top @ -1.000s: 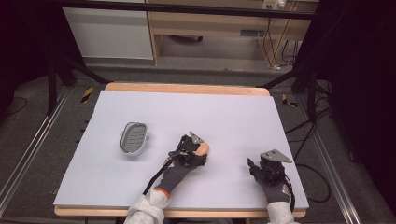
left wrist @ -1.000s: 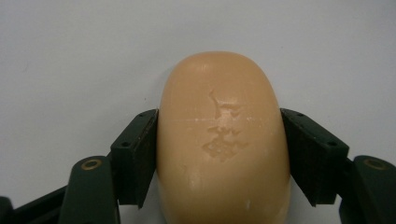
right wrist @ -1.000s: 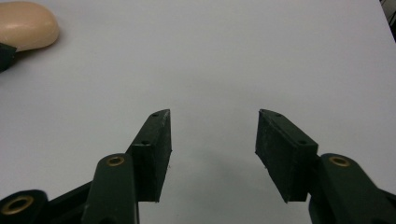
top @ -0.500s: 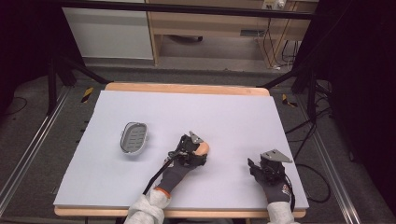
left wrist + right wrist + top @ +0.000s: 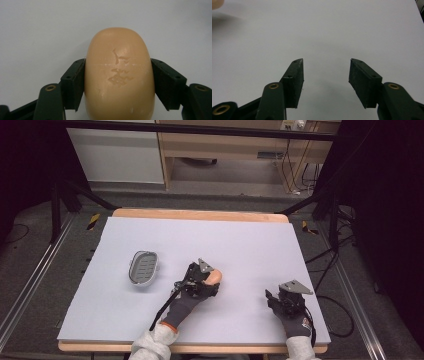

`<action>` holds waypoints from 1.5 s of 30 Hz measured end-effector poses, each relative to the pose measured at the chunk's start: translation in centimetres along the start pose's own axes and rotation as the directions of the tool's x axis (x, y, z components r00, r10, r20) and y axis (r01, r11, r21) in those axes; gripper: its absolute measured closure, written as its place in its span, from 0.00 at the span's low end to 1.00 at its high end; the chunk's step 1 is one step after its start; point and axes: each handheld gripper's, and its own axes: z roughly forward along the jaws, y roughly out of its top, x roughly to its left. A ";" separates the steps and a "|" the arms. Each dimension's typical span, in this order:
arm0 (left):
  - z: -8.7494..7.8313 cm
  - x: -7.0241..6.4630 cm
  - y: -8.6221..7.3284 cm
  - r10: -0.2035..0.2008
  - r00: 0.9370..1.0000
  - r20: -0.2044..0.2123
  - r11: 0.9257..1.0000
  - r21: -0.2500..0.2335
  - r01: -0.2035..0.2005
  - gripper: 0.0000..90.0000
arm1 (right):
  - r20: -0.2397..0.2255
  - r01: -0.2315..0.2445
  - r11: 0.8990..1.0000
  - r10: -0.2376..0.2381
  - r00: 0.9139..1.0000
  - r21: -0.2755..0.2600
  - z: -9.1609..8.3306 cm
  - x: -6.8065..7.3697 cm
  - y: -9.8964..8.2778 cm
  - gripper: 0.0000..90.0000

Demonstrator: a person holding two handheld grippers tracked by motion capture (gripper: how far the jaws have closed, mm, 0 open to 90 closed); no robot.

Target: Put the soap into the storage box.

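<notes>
Left gripper (image 5: 117, 85) clamped on one peach-coloured soap bar (image 5: 119, 75), both jaws pressed to its sides, low over the middle of the white table (image 5: 250, 245). Right gripper (image 5: 325, 82) spread apart with nothing between its jaws, near the front right edge. One grey slotted soap dish (image 5: 144, 268) lying well left of the soap. Two gloved hands, two grippers.

I saw a peach-orange soap bar (image 5: 119, 75) with a faint stamped emblem, held between my left gripper's (image 5: 119, 85) black jaws. The tabletop (image 5: 240, 240) was pale lavender-white with a light wooden edge. The soap dish (image 5: 144, 268) near its left edge was grey with dark slots.
</notes>
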 end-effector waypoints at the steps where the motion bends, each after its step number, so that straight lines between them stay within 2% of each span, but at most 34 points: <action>1: -0.4 0.2 0.0 0.001 1.000 0.001 1.000 -0.007 -0.001 0.35 | 0.000 -0.002 1.000 0.002 1.000 0.001 0.0 0.0 0.0 0.50; 14: -3.1 1.3 -0.1 0.001 1.000 -0.019 0.999 -0.043 -0.002 0.35 | 0.000 -0.003 1.000 0.003 1.000 0.002 0.1 0.1 0.0 0.51; 18: -4.2 2.0 -0.2 -0.013 1.000 -0.028 0.998 -0.062 0.012 0.35 | 0.004 0.000 1.000 -0.001 1.000 0.006 0.1 0.2 0.0 0.51; 20: -4.5 2.2 -0.3 -0.023 0.999 -0.026 0.997 -0.070 0.021 0.35 | 0.006 0.004 1.000 -0.004 1.000 0.007 0.1 0.2 0.0 0.51; 28: -5.9 2.7 -0.5 -0.014 0.999 -0.040 0.997 -0.077 0.011 0.35 | 0.009 0.003 1.000 -0.003 1.000 0.005 0.1 0.2 0.0 0.51; 35: -6.7 3.2 -0.8 -0.022 0.998 -0.051 0.996 -0.091 0.017 0.35 | 0.013 0.005 1.000 -0.005 1.000 0.006 0.0 0.2 0.0 0.51; 45: -8.6 4.7 -1.4 -0.049 0.997 -0.065 0.992 -0.120 0.040 0.35 | 0.013 0.008 1.000 -0.008 1.000 0.006 0.1 0.2 0.0 0.51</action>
